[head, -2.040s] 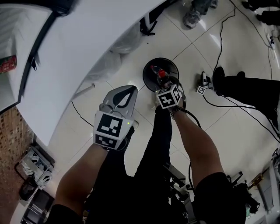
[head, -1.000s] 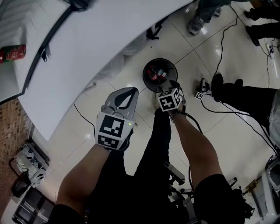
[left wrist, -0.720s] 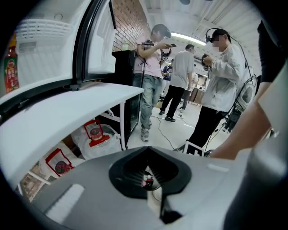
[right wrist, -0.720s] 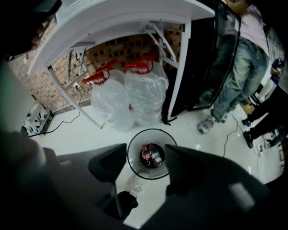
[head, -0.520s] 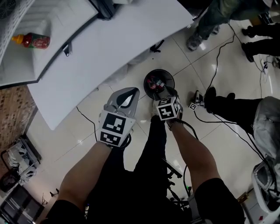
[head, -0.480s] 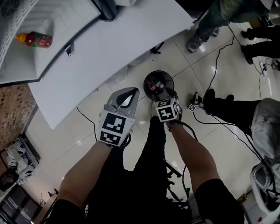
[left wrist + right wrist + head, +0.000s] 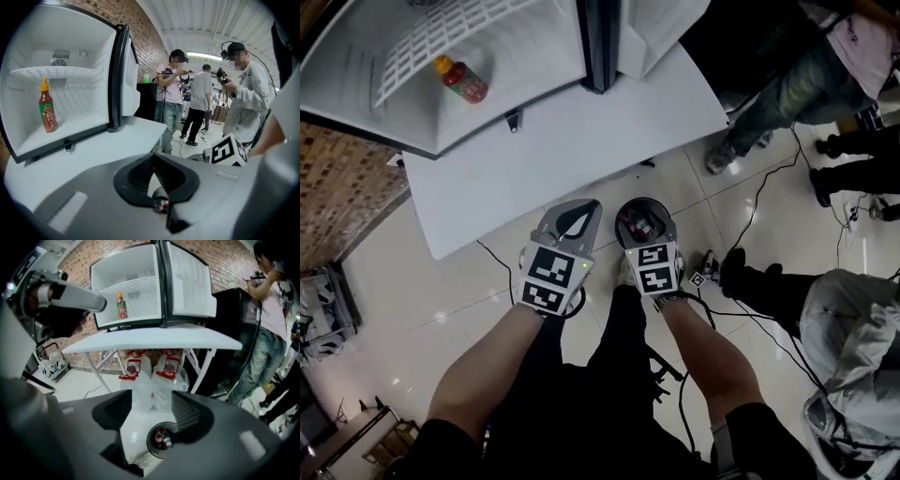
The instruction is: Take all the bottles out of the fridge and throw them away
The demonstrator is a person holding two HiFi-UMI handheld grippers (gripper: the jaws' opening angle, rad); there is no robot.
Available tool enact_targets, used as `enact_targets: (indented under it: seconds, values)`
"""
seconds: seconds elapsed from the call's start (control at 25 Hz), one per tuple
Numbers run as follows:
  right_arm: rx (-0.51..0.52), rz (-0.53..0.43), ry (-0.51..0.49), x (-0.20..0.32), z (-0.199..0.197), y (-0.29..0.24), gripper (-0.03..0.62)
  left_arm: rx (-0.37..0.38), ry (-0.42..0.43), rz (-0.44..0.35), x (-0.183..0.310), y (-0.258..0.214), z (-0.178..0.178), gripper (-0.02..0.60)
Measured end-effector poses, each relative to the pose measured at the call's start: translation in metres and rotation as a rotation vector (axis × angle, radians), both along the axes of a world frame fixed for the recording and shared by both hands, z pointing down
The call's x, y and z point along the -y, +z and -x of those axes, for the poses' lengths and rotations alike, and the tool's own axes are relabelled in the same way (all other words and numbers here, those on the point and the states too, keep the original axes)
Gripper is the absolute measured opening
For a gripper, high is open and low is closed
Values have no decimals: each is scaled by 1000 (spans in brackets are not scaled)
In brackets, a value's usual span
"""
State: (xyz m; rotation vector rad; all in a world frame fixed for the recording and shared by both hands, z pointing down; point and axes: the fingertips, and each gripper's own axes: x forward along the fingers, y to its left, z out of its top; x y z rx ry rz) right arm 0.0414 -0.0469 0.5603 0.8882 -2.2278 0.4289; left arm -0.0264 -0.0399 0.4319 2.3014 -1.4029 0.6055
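Right tool [image 7: 150, 398] open, empty; left tool [image 7: 152, 159] closed, empty. 1 bottle [image 7: 461, 81] in fridge [image 7: 520, 52], likely light and slick: grip mid-body.

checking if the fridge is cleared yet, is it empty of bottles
No, one red bottle with an orange cap stands upright inside the open fridge, seen in the left gripper view.

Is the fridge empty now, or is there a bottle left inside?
Not empty. One red bottle with an orange cap stands upright in the fridge, under the wire shelf.
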Motion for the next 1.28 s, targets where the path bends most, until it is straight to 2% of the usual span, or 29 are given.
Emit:
enact_targets:
  seconds: [0.32, 0.68, 1.0, 1.28]
  values:
    - [111, -117, -134, 8, 67, -90, 268, 9, -146, -67, 1, -43, 61, 3]
    - [170, -234, -313, 25, 166, -152, 268, 23, -345, -121, -21, -73, 141, 3]
    - [198, -285, -380, 48, 244, -184, 268, 31, -458, -161, -33, -94, 191, 3]
    - [192, -302, -407, 65, 291, -198, 268, 29, -515, -174, -36, -102, 220, 3]
